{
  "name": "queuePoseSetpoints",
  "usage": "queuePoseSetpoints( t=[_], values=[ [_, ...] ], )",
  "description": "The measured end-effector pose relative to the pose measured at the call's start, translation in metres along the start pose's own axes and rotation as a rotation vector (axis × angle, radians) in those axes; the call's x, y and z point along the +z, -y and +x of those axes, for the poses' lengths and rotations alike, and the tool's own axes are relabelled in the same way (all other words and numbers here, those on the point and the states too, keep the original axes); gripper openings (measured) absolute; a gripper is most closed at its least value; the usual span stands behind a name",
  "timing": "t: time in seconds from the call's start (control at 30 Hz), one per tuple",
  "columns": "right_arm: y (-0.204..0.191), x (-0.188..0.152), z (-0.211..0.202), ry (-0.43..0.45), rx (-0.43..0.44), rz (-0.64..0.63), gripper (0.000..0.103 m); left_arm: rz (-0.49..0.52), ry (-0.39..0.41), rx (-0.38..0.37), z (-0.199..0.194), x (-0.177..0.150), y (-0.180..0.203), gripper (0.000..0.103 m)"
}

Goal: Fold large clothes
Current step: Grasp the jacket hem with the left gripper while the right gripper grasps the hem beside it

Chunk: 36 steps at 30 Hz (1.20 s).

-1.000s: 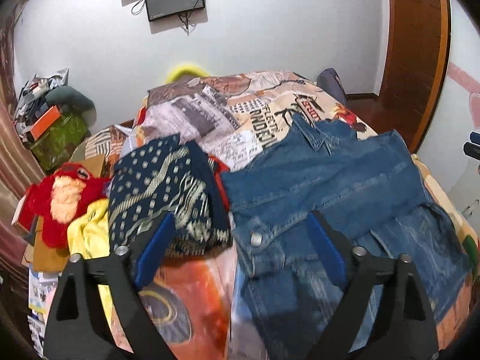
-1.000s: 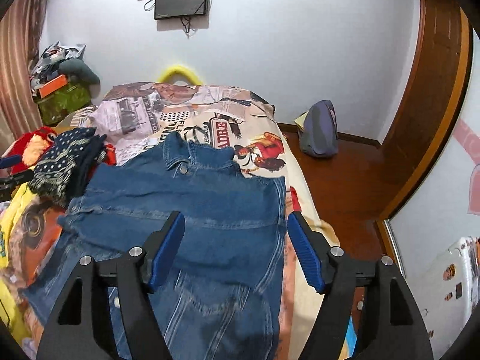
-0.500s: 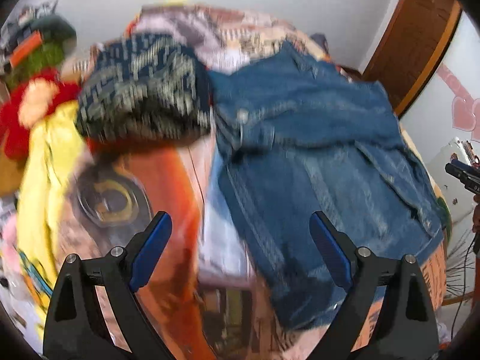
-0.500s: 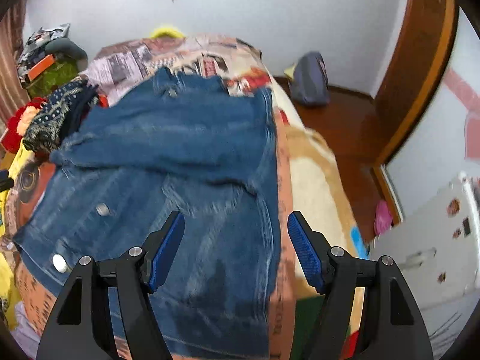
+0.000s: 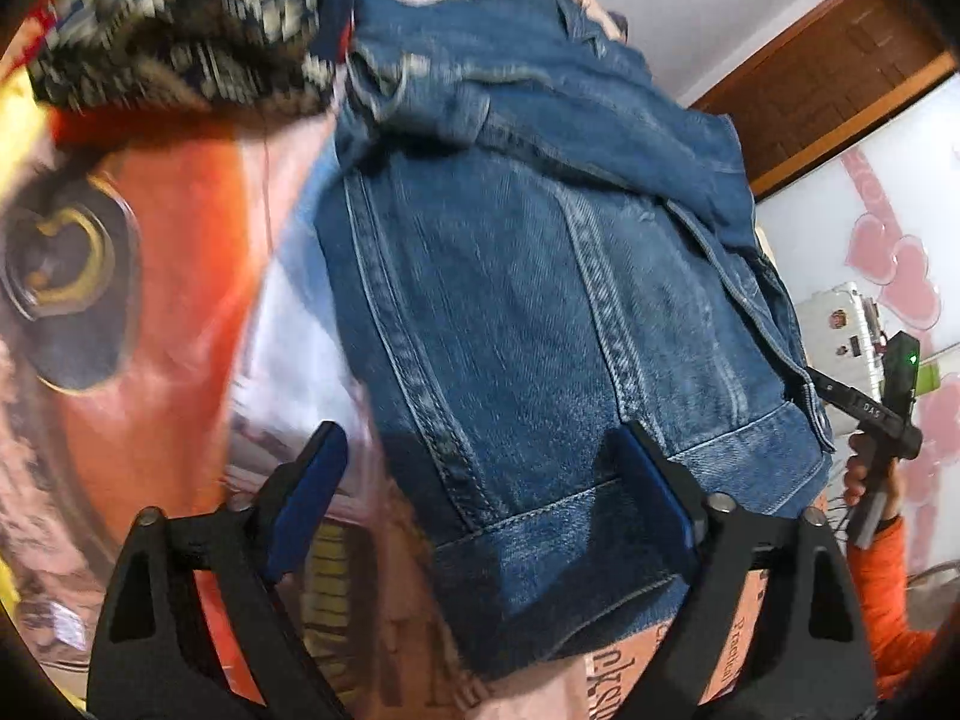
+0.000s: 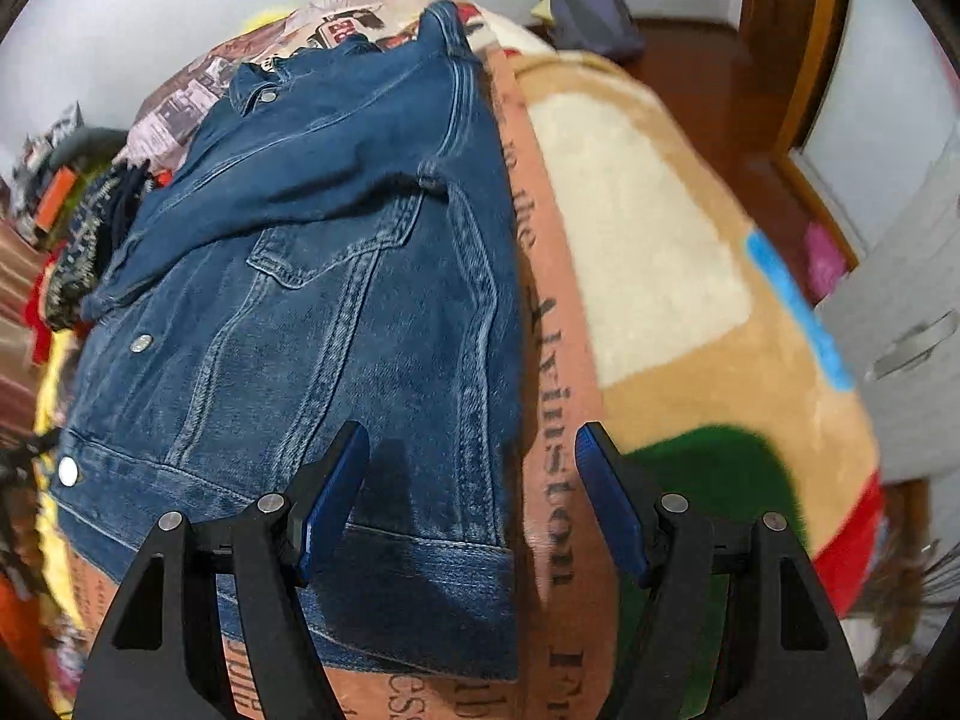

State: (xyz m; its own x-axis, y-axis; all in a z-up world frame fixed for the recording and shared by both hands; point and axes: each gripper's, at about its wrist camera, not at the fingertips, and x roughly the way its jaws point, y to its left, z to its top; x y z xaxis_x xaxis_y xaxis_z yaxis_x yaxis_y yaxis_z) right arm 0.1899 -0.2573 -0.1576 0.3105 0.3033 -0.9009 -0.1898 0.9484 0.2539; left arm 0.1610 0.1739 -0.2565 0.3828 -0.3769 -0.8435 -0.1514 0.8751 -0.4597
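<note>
Printed blanket (image 6: 660, 276) is covering the bed. Patterned navy garment (image 5: 180, 18) is lying far left. Grey bag (image 6: 594, 6) is sitting on the floor, far right.

One denim jacket (image 6: 336, 276) lies spread on the bed (image 6: 660, 228), the only bed in the room. Three metal snap buttons show on the jacket: one at the collar, one at mid-front, one on the hem band. One chest pocket flap is visible. One dark patterned garment (image 5: 180, 18) sits bunched by the jacket's far-left sleeve. Two hand-held grippers are out, the left hand-held gripper (image 5: 480, 498) and the right hand-held gripper (image 6: 471, 501), each with two blue-padded fingers spread apart. One grey bag (image 6: 591, 12) rests on the floor beyond the bed's far corner.
</note>
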Motion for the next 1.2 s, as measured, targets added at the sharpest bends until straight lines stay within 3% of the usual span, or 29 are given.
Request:
queuePoseSetpoints(
  t=[0.13,0.2,0.27,0.33,0.43,0.6,0.77,0.93,1.1,1.2],
  values=[
    [-0.008,0.000,0.003,-0.006,0.050,-0.032,0.048,-0.076,-0.012,-0.104,0.004,0.000,-0.010,0.075],
    [-0.012,0.002,0.011,-0.020,0.073,-0.030,0.046,-0.100,-0.002,-0.142,0.002,-0.002,-0.013,0.067],
    [-0.012,0.005,0.019,-0.039,0.080,-0.025,0.027,-0.098,0.007,-0.150,-0.001,-0.002,-0.013,0.056],
    [-0.011,0.010,0.022,-0.044,0.099,-0.001,0.017,-0.078,0.021,-0.140,-0.007,-0.002,-0.012,0.033],
    [-0.016,0.019,0.014,-0.023,0.137,-0.015,0.014,-0.052,0.054,-0.105,-0.016,0.003,-0.006,0.008],
    [-0.038,0.038,-0.023,0.087,0.155,-0.114,0.013,-0.018,0.148,-0.117,-0.047,0.020,0.006,0.006],
    [-0.053,0.075,-0.044,0.175,0.172,-0.160,0.013,0.026,0.239,-0.141,-0.075,0.057,0.026,0.006],
    [-0.063,0.124,-0.051,0.266,0.158,-0.175,0.012,0.070,0.337,-0.093,-0.093,0.107,0.043,0.006],
    [-0.056,0.181,-0.042,0.334,0.147,-0.096,0.012,-0.017,0.415,-0.019,-0.085,0.172,0.031,0.005],
    [-0.050,0.212,-0.015,0.327,0.127,-0.047,0.012,-0.064,0.417,0.045,-0.066,0.200,0.013,0.005]
  ],
)
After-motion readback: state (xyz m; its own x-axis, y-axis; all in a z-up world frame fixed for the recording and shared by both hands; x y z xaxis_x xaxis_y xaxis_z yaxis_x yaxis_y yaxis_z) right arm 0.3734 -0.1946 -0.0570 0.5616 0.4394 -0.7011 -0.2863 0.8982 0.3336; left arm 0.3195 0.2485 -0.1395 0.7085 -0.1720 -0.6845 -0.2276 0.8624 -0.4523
